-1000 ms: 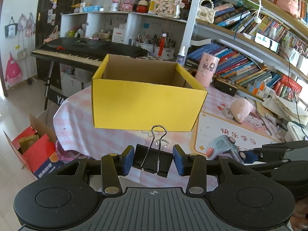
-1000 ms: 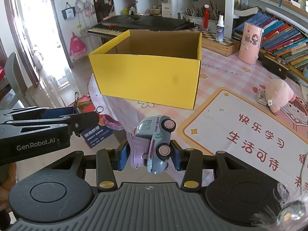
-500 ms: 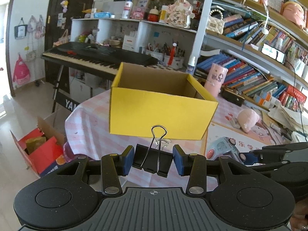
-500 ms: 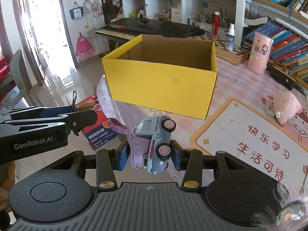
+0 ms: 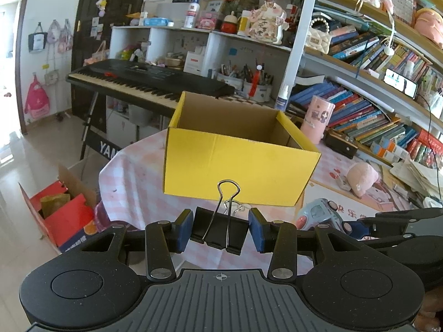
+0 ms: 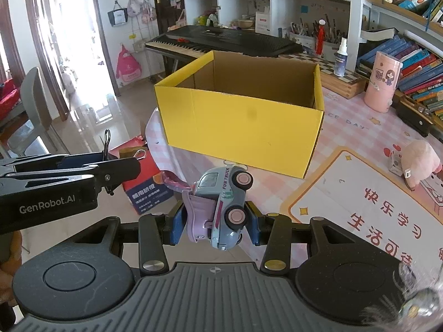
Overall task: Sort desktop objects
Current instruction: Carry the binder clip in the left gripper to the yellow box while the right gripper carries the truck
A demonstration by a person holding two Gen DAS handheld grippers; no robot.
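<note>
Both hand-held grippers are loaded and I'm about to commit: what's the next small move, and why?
Probably carry both forward and up over the yellow box. The left hand-held gripper is clamped on a black binder clip, the right hand-held gripper on a toy truck, and both sit short of the box's near wall, below its open top. Release only once above the opening.

We hold our left gripper angled downward, its blue pads clamped on a binder clip. Just beside it, our right gripper tilts lower, its pads pinching a toy truck.
</note>
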